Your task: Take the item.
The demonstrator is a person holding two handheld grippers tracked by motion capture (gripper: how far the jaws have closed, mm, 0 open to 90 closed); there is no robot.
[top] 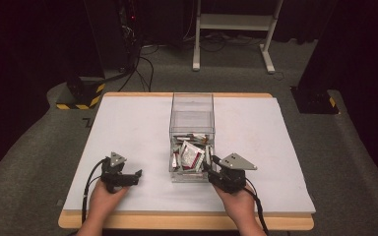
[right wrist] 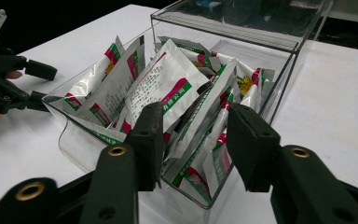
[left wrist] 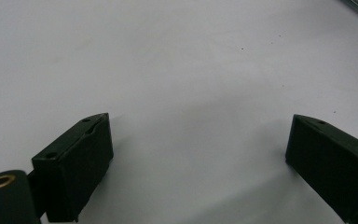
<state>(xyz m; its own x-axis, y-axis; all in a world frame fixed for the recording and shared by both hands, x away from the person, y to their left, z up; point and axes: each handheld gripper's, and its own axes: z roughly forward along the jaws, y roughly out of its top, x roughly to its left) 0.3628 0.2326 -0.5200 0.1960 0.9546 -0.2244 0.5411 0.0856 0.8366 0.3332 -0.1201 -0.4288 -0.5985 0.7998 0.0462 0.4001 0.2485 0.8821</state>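
Observation:
A clear plastic box (top: 192, 104) stands in the middle of the white table top (top: 128, 128), its near part full of white, green and red sachets (top: 191, 155). My right gripper (top: 210, 166) is at the box's near right corner. In the right gripper view its jaws (right wrist: 195, 140) reach in over the box wall (right wrist: 279, 56), open, with several upright sachets (right wrist: 158, 81) between them; I cannot tell whether a pad touches one. My left gripper (top: 137, 176) rests on the table to the left of the box, open, with bare table between its jaws (left wrist: 198, 154). It also appears far off in the right gripper view (right wrist: 44, 86).
The back half of the box is taller and holds no sachets. Beyond the table, on the grey floor, are a white frame (top: 231, 22), black cables (top: 142, 69), a yellow-and-black striped base (top: 81, 93) and a dark stand (top: 315, 98). Bare table lies on both sides of the box.

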